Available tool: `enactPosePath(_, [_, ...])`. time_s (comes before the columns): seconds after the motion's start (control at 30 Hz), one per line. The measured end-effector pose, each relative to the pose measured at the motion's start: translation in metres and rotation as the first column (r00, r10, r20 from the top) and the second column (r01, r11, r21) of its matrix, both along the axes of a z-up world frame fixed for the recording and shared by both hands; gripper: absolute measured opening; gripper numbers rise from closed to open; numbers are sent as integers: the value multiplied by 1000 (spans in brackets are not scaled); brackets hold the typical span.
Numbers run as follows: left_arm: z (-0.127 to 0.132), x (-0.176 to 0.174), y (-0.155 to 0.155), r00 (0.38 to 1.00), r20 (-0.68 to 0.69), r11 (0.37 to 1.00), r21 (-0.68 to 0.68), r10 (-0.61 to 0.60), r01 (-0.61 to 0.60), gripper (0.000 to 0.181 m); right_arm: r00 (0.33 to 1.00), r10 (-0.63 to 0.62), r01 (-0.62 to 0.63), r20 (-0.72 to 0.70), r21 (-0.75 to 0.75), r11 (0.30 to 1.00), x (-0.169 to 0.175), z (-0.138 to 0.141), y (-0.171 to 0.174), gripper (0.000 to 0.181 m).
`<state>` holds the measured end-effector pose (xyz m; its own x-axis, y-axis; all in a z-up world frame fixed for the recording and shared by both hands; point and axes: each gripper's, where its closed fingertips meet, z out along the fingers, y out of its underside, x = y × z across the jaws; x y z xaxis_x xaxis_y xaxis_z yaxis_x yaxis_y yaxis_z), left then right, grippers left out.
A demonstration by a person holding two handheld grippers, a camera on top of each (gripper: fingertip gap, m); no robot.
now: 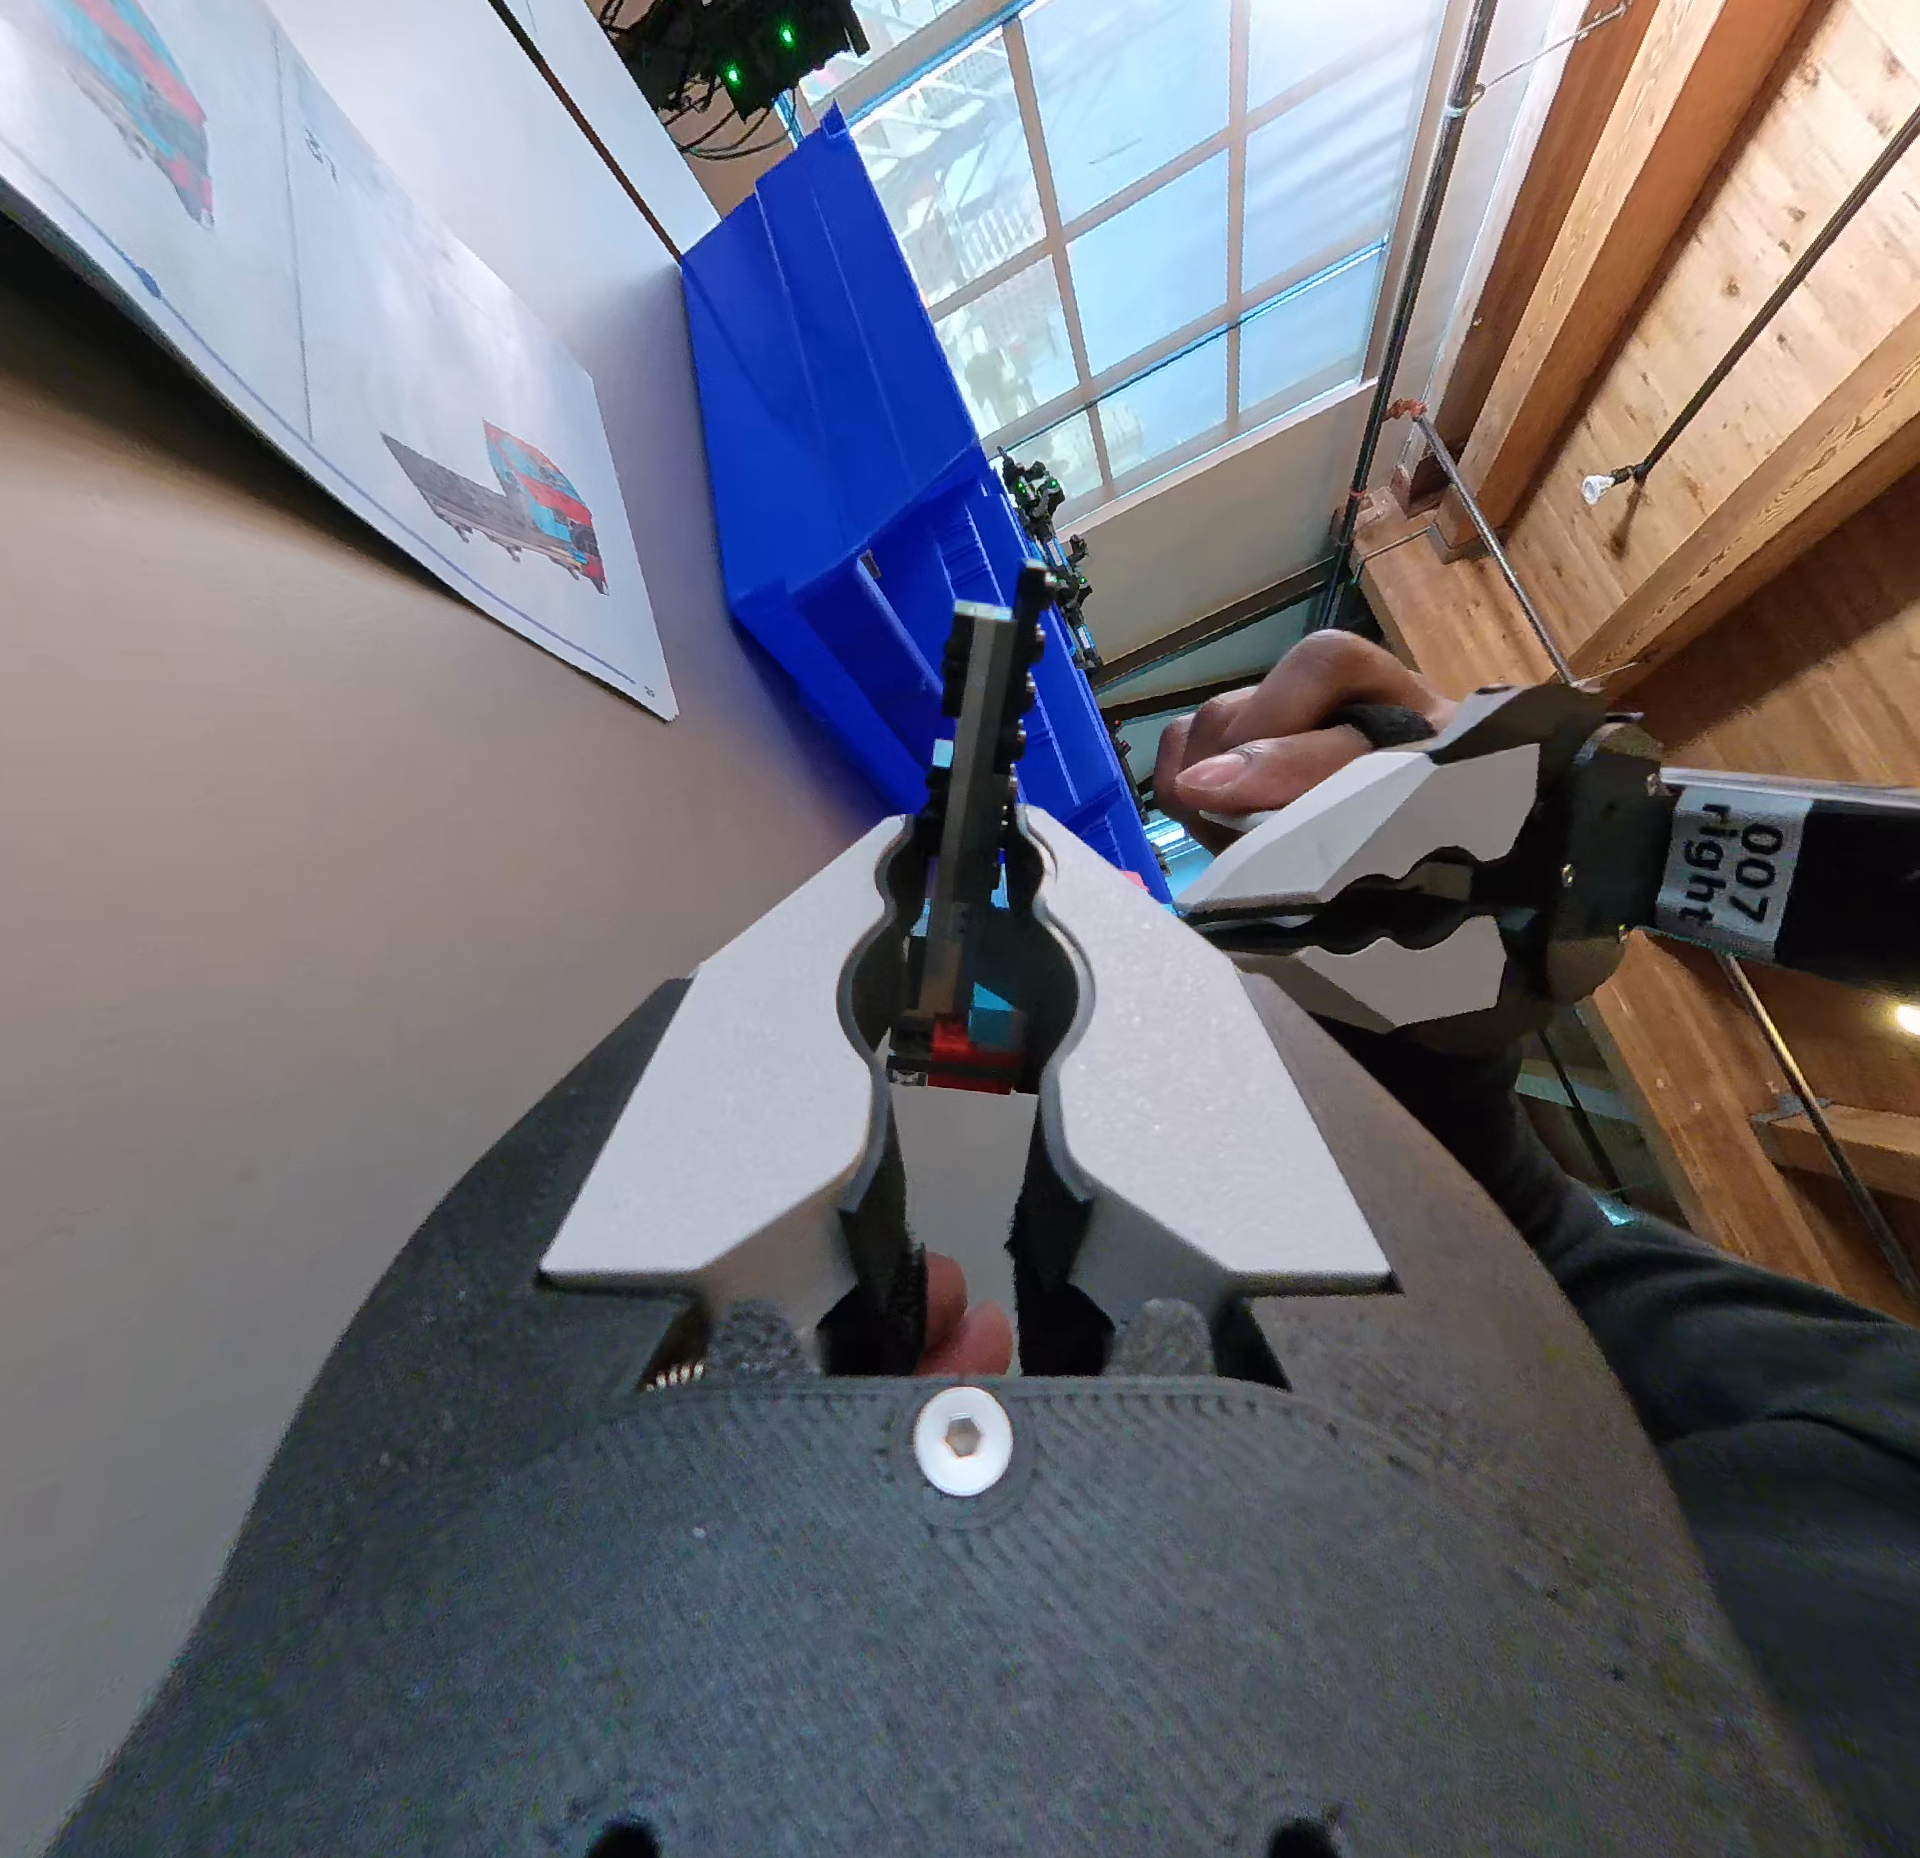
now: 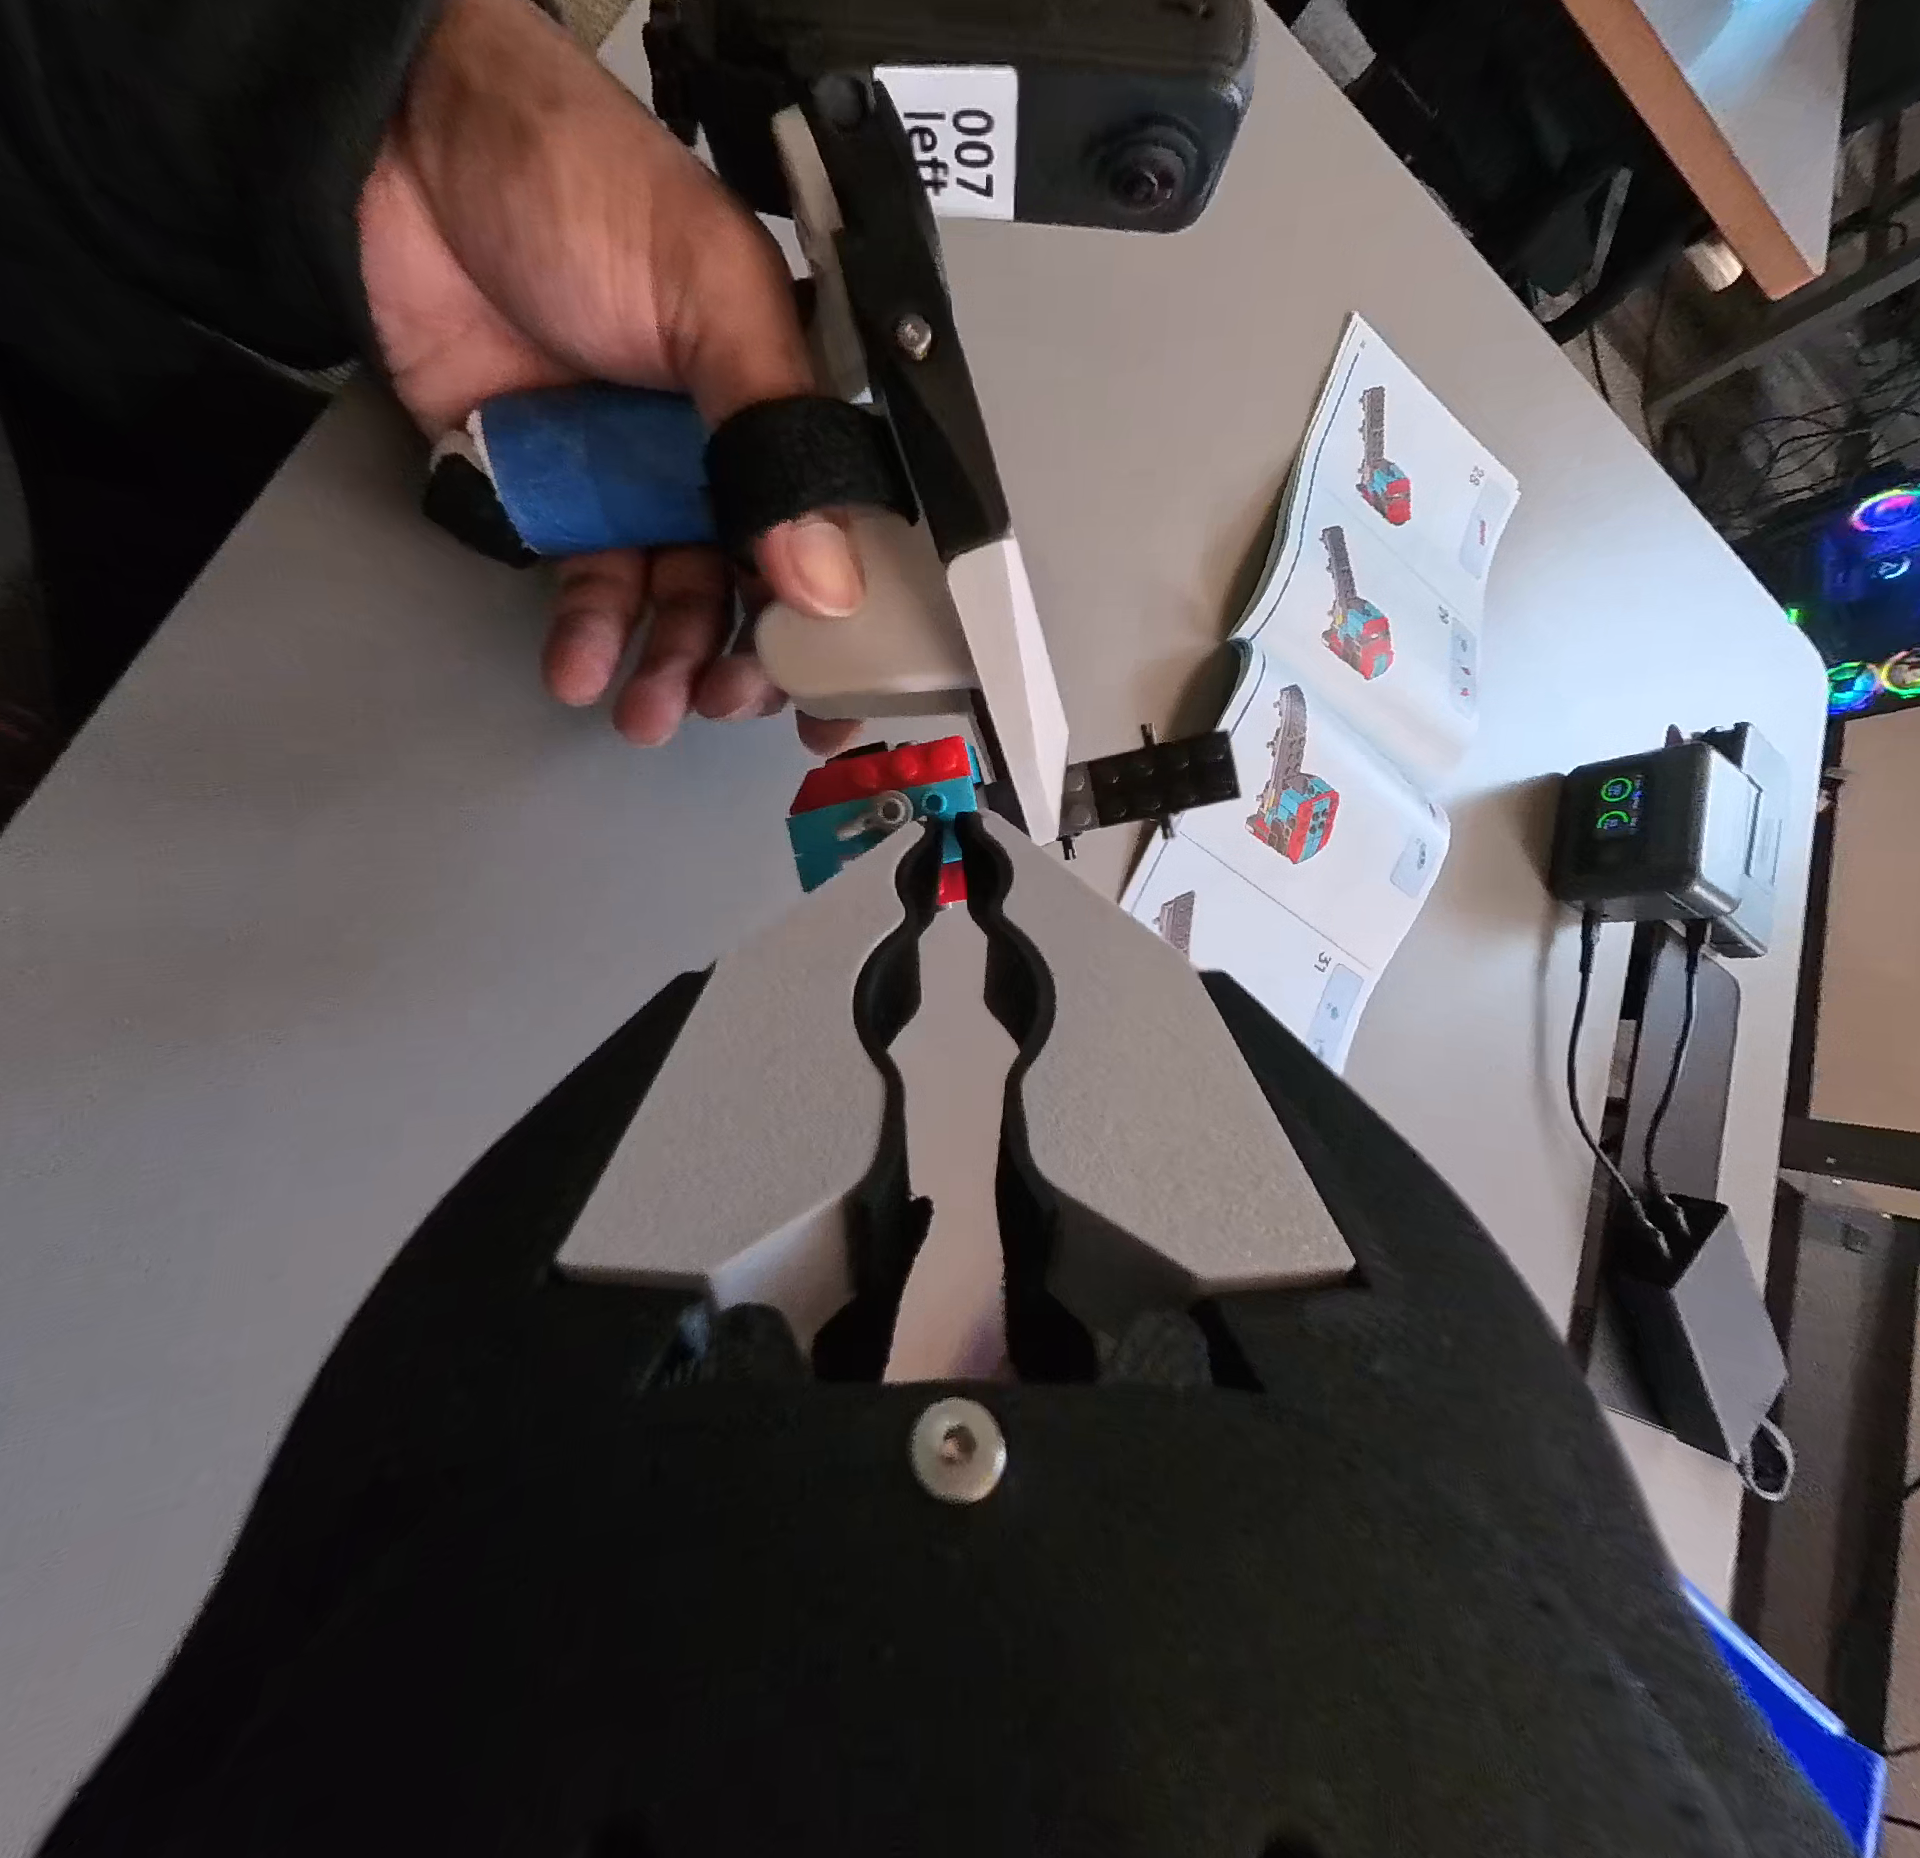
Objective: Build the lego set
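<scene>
The lego model (image 2: 883,800), red and teal with a long black studded plate (image 2: 1153,780), is held in the air above the grey counter (image 2: 312,873). The left hand-held gripper (image 1: 961,873) pinches the plate. The right hand-held gripper (image 2: 951,852) pinches a small red piece (image 2: 951,883) under the model. An open instruction booklet (image 2: 1351,665) lies near the counter's far edge.
</scene>
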<state>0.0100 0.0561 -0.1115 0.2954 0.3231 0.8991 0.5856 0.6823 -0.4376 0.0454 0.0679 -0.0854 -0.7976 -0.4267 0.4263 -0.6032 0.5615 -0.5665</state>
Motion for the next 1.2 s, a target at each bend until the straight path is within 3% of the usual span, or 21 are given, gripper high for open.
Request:
enactPosePath(0.3, [-1, 0, 0, 1000, -4, 999, -33, 6, -7, 14, 996, 18, -15, -82, 43, 999, 0, -2, 2, 6])
enactPosePath(1.2, [-1, 1, 2, 1000, -30, 995, -100, 0, -3, 14, 995, 43, -30, -88, 150, 988, -2, -2, 5, 9])
